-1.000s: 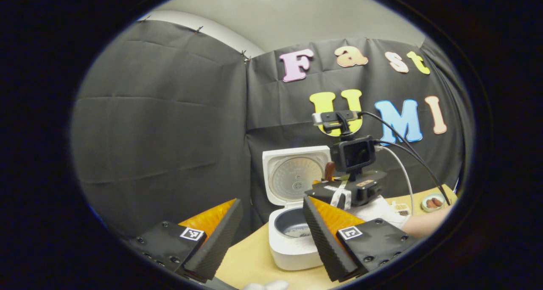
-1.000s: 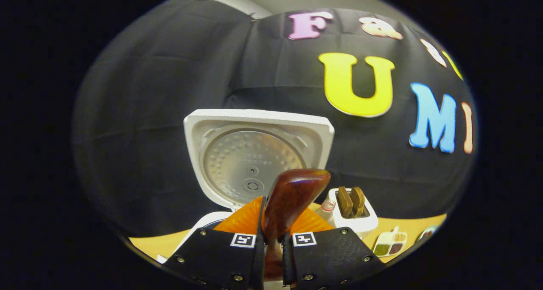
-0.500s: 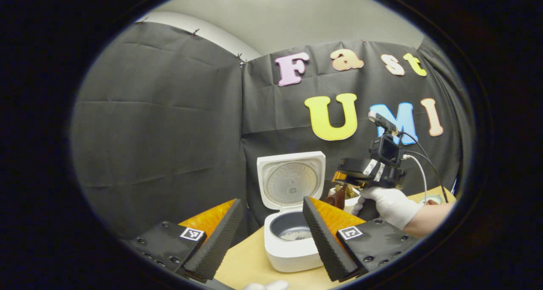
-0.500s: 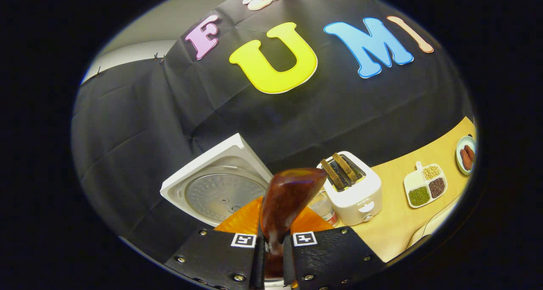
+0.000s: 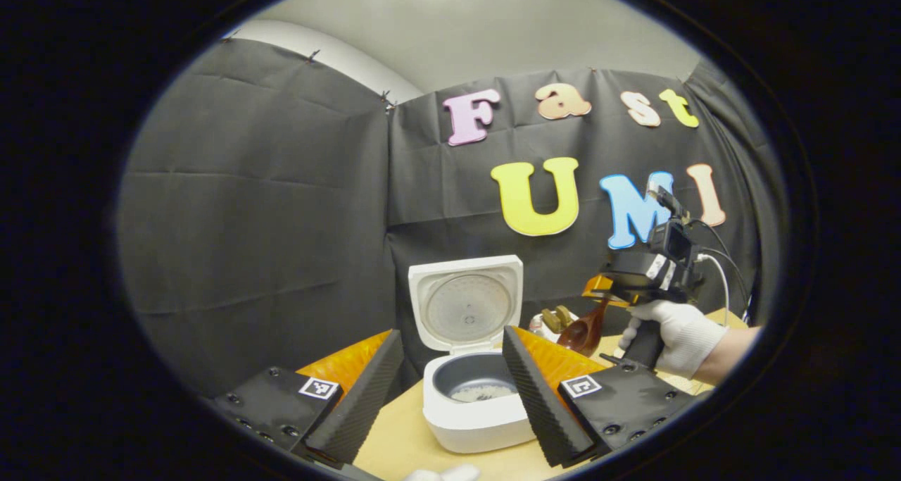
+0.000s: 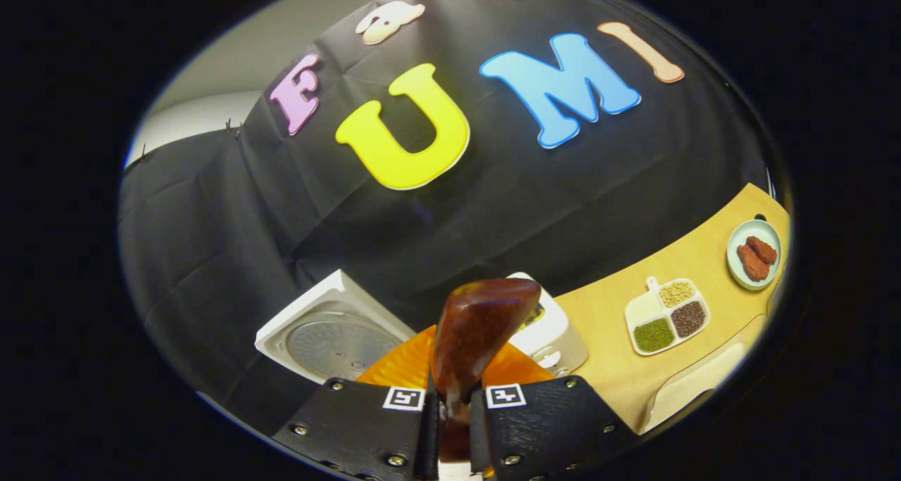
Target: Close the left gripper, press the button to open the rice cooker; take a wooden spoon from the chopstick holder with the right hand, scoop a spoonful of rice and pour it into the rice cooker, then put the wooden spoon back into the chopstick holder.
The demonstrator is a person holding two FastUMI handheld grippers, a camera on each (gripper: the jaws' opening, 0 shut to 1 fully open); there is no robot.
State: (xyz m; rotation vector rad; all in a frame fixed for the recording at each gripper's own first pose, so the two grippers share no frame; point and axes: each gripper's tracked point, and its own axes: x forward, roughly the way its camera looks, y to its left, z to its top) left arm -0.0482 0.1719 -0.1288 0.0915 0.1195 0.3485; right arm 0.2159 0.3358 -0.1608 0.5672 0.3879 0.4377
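Note:
The white rice cooker (image 5: 468,417) stands open on the wooden table, its lid (image 5: 466,305) upright, and a little rice (image 5: 482,393) lies in the dark pot. My left gripper (image 5: 450,336) hangs open in front of it with nothing between its fingers. To the right, a white-gloved hand (image 5: 676,333) holds my right gripper (image 5: 600,292) above the table, with the dark wooden spoon (image 5: 583,331) hanging bowl-down from it. In the right gripper view, the right gripper (image 6: 454,425) is shut on the spoon (image 6: 479,326), and the cooker lid (image 6: 331,336) lies to the lower left.
A white toaster-like box (image 6: 552,333) sits behind the spoon, right of the cooker. Farther right on the table are a divided dish of grains (image 6: 665,315) and a small plate (image 6: 753,252) with brown pieces. The black cloth wall stands close behind.
The right gripper has carried the spoon up and to the right, away from the cooker's opening, and tilted. The left gripper has stayed open and nearly still.

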